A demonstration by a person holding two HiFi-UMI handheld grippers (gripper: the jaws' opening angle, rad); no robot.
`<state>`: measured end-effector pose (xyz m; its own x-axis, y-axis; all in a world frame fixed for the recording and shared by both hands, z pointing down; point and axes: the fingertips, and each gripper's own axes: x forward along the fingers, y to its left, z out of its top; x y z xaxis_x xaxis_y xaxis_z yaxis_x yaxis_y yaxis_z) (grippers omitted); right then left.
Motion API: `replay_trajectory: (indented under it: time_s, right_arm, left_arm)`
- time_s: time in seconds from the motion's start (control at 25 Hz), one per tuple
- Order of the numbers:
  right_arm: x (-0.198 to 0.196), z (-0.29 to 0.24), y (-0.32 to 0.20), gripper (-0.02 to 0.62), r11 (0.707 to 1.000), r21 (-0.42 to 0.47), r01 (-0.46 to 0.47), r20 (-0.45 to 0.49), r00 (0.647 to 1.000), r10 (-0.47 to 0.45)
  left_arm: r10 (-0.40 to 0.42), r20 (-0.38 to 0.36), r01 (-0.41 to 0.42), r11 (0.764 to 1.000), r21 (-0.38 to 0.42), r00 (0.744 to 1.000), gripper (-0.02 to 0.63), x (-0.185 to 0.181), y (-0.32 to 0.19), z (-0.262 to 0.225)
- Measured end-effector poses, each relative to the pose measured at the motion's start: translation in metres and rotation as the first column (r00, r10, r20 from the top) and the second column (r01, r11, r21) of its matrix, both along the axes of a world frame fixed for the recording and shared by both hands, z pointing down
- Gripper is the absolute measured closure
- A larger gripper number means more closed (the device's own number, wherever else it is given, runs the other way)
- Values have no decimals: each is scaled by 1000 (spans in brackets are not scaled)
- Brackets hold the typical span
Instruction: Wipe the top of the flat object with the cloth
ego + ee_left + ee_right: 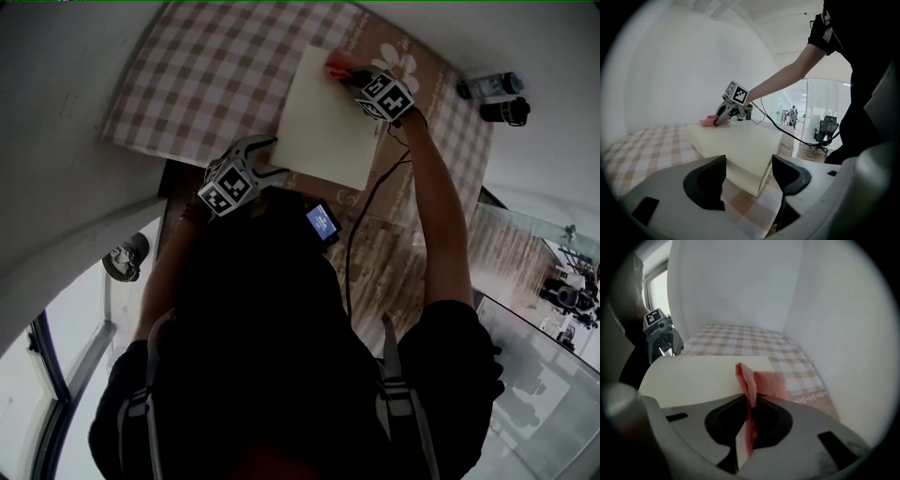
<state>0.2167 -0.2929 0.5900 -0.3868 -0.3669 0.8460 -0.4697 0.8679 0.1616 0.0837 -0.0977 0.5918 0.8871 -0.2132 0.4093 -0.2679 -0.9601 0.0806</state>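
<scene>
Right gripper view: cloth, pink, soft, limp; right gripper clamped on its fold, at far corner of slab; slab cream, stiff, flat on checked table (may slide when rubbed); left gripper, jaws apart, near corner between them; best steadied there

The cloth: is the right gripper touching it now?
Touching. The right gripper view shows the right gripper shut on the cloth, which is pinched between its jaws.
</scene>
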Motion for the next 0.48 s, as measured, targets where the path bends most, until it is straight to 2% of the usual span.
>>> replay_trajectory:
  time_s: [0.12, 0.28, 0.48]
  right_arm:
    - [8, 1, -9, 577, 1000, 25, -20, -10, 1000, 20]
    - [0, -1, 5, 577, 997, 57, -56, -36, 998, 58]
    - [3, -1, -2, 578, 992, 100, -72, -76, 994, 80]
  left_arm:
    - [3, 4, -3, 1000, -2, 1000, 282, 7, -15, 1]
    - [9, 11, -9, 1000, 3, 1000, 283, -1, 0, 1]
    - [15, 25, -15, 1000, 2, 1000, 284, 2, -9, 2]
